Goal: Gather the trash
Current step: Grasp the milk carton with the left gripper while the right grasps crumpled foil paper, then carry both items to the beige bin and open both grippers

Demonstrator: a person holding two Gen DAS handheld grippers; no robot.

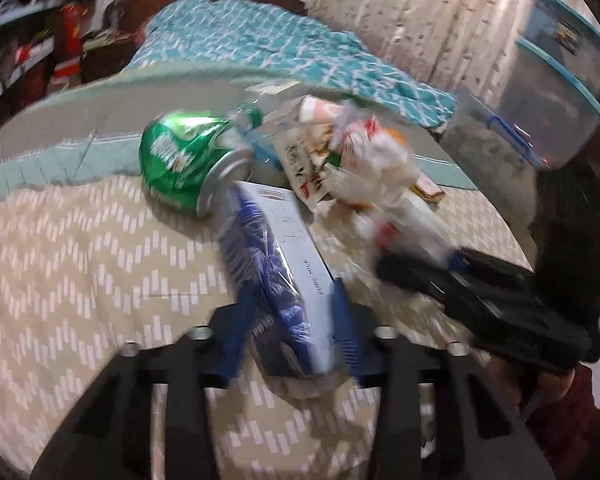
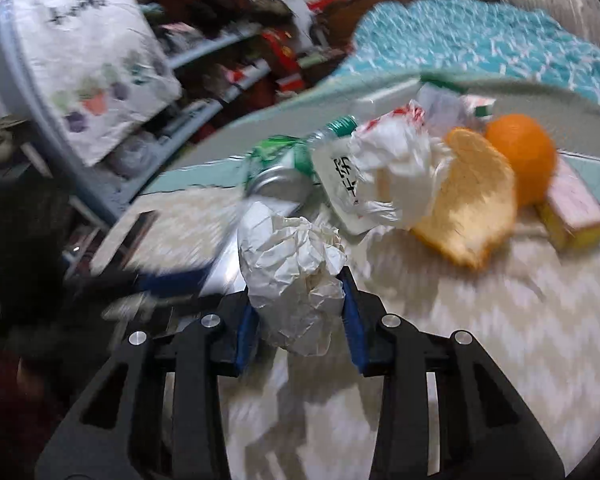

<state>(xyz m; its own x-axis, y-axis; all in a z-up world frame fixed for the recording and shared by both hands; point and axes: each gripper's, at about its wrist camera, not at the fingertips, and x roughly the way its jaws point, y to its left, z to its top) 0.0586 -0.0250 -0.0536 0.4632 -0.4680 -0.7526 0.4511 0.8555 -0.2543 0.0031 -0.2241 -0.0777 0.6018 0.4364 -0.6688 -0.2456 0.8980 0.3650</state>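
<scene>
**Both hand-held grippers clamped on trash above the bed**

The blue-and-white rectangular milk carton (image 1: 296,280) sits pinched between the blue pads of the left hand-held gripper (image 1: 288,320). The crumpled white paper ball (image 2: 296,276) is squeezed in the right hand-held gripper (image 2: 300,316). Just beyond lie a dented green aluminium can (image 1: 184,160), a white plastic bag (image 2: 396,168), a slice of bread (image 2: 476,200) and an orange fruit (image 2: 524,156), heaped together on the beige zigzag-patterned bedspread (image 1: 80,260).
</scene>
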